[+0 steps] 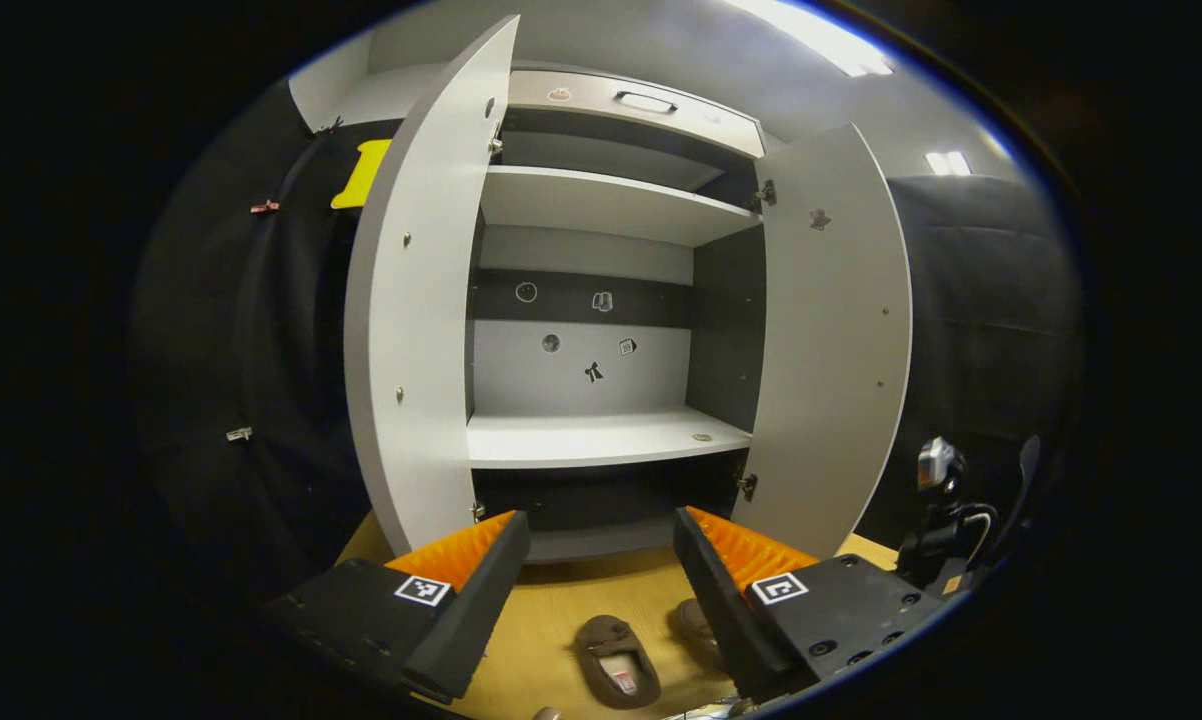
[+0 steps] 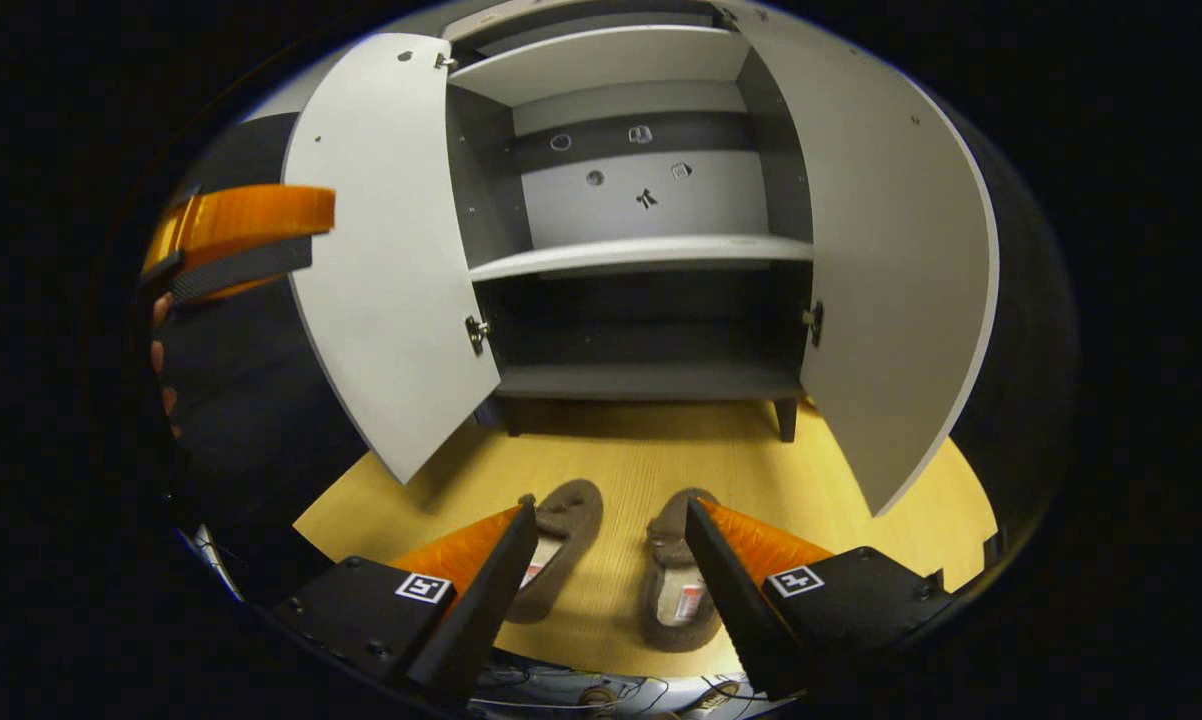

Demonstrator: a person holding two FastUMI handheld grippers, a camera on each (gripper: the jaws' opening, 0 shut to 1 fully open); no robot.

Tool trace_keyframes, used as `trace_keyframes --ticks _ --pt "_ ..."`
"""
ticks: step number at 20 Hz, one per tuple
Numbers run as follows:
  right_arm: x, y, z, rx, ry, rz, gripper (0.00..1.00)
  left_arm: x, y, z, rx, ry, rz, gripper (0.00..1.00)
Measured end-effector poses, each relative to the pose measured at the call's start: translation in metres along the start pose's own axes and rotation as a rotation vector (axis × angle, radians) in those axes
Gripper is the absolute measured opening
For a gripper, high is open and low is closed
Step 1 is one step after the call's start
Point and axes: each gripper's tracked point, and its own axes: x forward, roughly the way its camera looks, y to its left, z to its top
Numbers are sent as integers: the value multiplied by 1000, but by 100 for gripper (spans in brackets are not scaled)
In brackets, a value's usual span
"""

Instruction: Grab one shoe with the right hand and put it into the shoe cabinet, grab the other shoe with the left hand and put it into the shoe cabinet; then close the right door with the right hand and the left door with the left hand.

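1. Shoes lying side by side on the wooden floor [image 2: 841,470], just ahead of the right gripper [image 2: 609,520], fingers spread wide and empty.
2. Right shoe [image 2: 676,580] sitting beside the right-hand finger, left shoe [image 2: 558,545] beside the left-hand one; long axes running straight ahead toward the open shoe cabinet [image 2: 651,250].
3. Hovering higher, left gripper [image 1: 601,530] spread wide too, well above both shoes; right gripper judged nearer.

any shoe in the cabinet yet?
No: in the right gripper view both shoes, the left shoe and the right shoe, lie on the floor before the open shoe cabinet, whose visible shelves are bare.
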Motion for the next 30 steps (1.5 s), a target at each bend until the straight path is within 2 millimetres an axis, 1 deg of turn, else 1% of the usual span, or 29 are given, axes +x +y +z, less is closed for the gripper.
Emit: trace_keyframes --ticks 2,6,8,9,11,12,13,15,16,17,18,19,20,21,22,23,24,25,26,27,28,29,30 --pt "13 -3 -31 16 69 -3 99 -2 1 0 7 1 1 93" --pt "42 -17 -72 39 152 -28 94 -2 8 -6 32 22 19 93" --pt "59 -26 -86 58 174 -46 92 -2 11 -10 48 38 31 93" --pt "68 -30 -91 55 181 -56 88 -1 13 -10 56 40 38 93" --pt "85 -36 -101 32 204 -58 87 1 13 -11 66 42 42 93" --pt "93 -39 -101 29 206 -62 86 2 14 -12 70 45 49 93" --pt "102 -39 -103 32 209 -59 77 5 15 -13 77 49 52 93" --pt "114 -42 -103 37 216 -67 70 9 16 -18 91 63 59 93" --pt "120 -44 -100 34 213 -70 69 10 16 -21 97 73 61 93" --pt "127 -46 -98 30 210 -76 56 12 17 -23 100 81 65 93" --pt "132 -51 -97 23 209 -88 65 13 18 -24 100 85 68 93" --pt "137 -54 -98 25 217 -90 62 14 20 -26 97 88 72 93" --pt "142 -57 -101 23 227 -101 57 15 20 -27 90 94 74 93" --pt "140 -62 -98 19 224 -112 40 16 23 -28 83 95 80 93" --pt "139 -63 -97 19 223 -111 42 16 25 -28 76 98 87 93" --pt "143 -63 -99 19 227 -108 33 17 28 -29 69 99 95 93" --pt "143 -63 -99 11 233 -103 29 17 29 -30 61 102 98 93" --pt "144 -65 -99 -5 233 -105 34 18 30 -31 54 105 102 93" --pt "125 -65 -104 -12 205 -121 34 18 30 -32 49 108 105 93" --pt "144 -68 -97 -22 221 -119 6 18 29 -32 46 110 105 93" --pt "140 -65 -96 -30 230 -107 5 18 29 -33 46 112 105 93" --pt "142 -64 -99 -35 235 -101 5 18 28 -33 47 113 106 93" --pt "142 -65 -98 -33 237 -93 10 17 26 -33 50 115 104 93"
